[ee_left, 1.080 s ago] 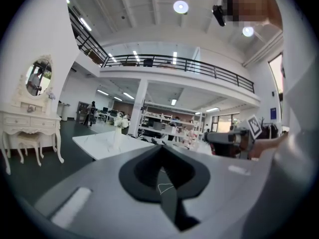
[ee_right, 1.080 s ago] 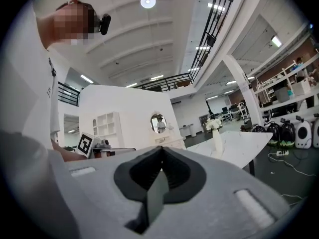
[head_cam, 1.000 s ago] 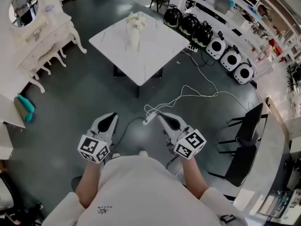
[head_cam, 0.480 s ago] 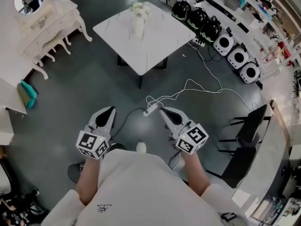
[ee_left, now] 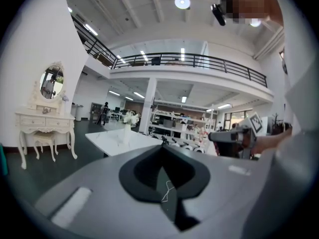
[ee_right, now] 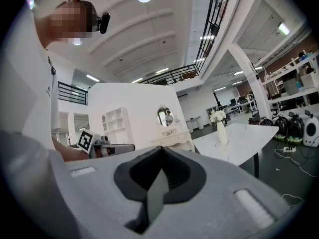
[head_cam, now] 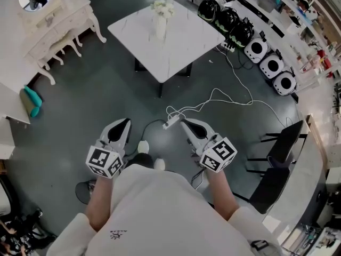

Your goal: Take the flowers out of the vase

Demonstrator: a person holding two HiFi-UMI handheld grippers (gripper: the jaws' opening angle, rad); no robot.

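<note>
White flowers (head_cam: 163, 5) stand in a tall white vase (head_cam: 160, 28) on a white marble table (head_cam: 181, 47) at the top of the head view. The left gripper view has the flowers (ee_left: 130, 117) small and far off, and so does the right gripper view, where the vase (ee_right: 221, 132) stands on the table. My left gripper (head_cam: 123, 122) and right gripper (head_cam: 185, 123) are held close to my body over the dark floor, well short of the table. Both are shut with nothing between the jaws.
A white dressing table with an oval mirror (head_cam: 50, 25) stands at the left. A white cable and power strip (head_cam: 171, 122) lie on the floor between me and the table. Round black and white machines (head_cam: 261, 52) line the right side, and black chairs (head_cam: 277, 159) stand at the right.
The view has shifted a little toward the table, which sits slightly higher in the head view. Both grippers keep about the same place and stay shut.
</note>
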